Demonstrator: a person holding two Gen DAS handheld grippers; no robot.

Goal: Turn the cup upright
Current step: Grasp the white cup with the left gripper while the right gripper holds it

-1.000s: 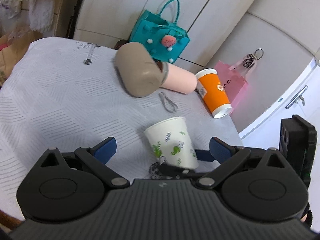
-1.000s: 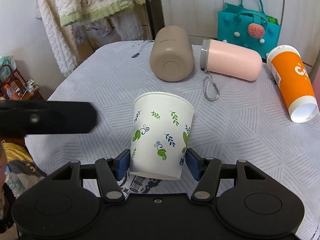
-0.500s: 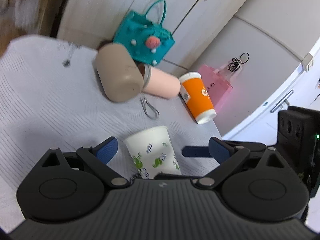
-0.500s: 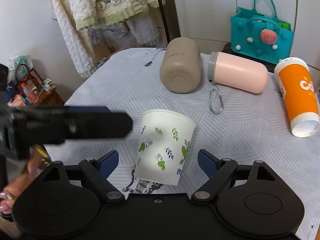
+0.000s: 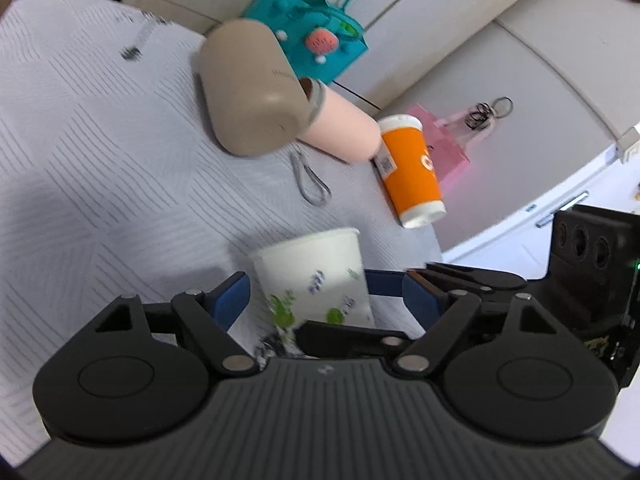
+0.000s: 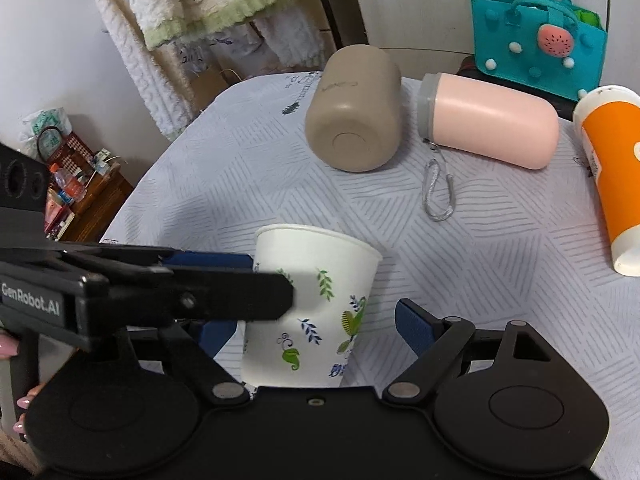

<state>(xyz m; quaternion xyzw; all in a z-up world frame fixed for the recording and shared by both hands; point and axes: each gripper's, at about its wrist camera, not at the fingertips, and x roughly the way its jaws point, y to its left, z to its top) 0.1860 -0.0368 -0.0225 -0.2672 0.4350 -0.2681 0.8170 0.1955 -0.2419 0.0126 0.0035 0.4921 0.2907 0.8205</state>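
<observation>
Grey patterned tablecloth (image 6: 240,168); paper cup (image 6: 316,304) stands rim-up, near centre. Right gripper (image 6: 316,330) wide open, empty; left gripper (image 5: 326,298) open, straddling cup. Sideways nudge could topple it.

1. The cup (image 6: 312,308) is showing as a white paper cup printed with green and blue leaf sprigs.
2. It is standing with its wide rolled rim uppermost and its narrow base down, leaning a little toward the left in the right wrist view.
3. Its left wall is looking dented inward partway down.
4. It is sitting at the near edge of the table, nearer than the three containers lying on their sides farther back.
5. In the left wrist view the cup (image 5: 316,276) is appearing blurred, rim up, its base hidden.
</observation>
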